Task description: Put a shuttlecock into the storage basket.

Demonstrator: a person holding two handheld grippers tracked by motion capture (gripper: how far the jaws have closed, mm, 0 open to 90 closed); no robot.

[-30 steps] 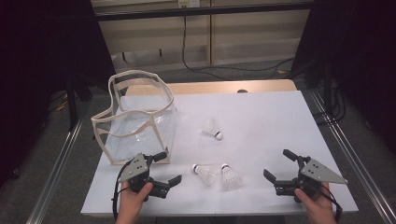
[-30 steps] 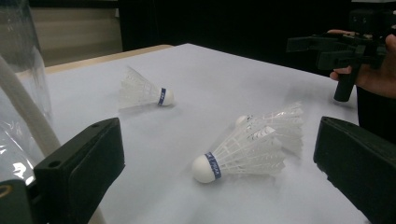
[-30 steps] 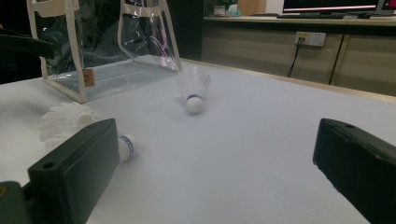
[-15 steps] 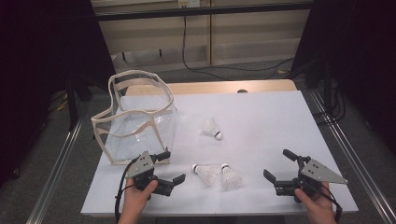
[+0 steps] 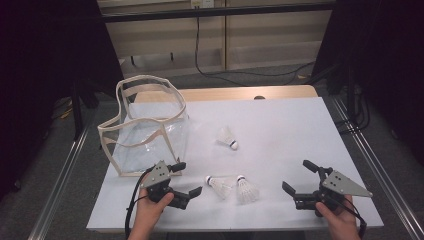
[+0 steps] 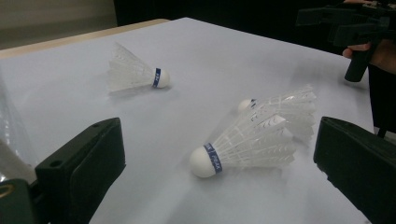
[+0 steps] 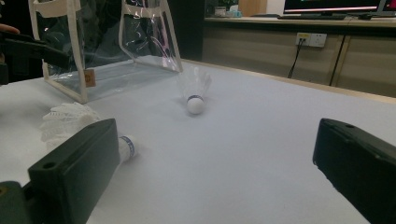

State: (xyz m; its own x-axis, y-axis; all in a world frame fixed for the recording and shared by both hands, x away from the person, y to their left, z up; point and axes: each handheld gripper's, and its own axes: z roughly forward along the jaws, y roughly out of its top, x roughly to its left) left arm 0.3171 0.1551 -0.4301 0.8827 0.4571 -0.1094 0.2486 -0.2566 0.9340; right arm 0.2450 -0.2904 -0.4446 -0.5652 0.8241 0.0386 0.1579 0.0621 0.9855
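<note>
Now my left gripper [image 5: 187, 179] has slid toward the nearest shuttlecock [image 5: 218, 185] compared with a second ago, when it sat further back by the corner of the clear bag [image 5: 145, 135]. Its jaws stand wide apart with nothing between them yet, and in the left gripper view that shuttlecock [image 6: 247, 144] lies on its side just ahead of them, cork tip toward me and feathers pointing away. A second shuttlecock [image 5: 246, 189] lies touching or nearly touching it on the far side, and a third [image 5: 227, 137] rests well apart beyond. My right gripper [image 5: 300, 181] has not shifted; it hovers low over the table [image 5: 280, 120], jaws spread and empty. I judge the approach is underway and the grasp not yet made; I need to close on the cork end without nudging its neighbour.
</note>
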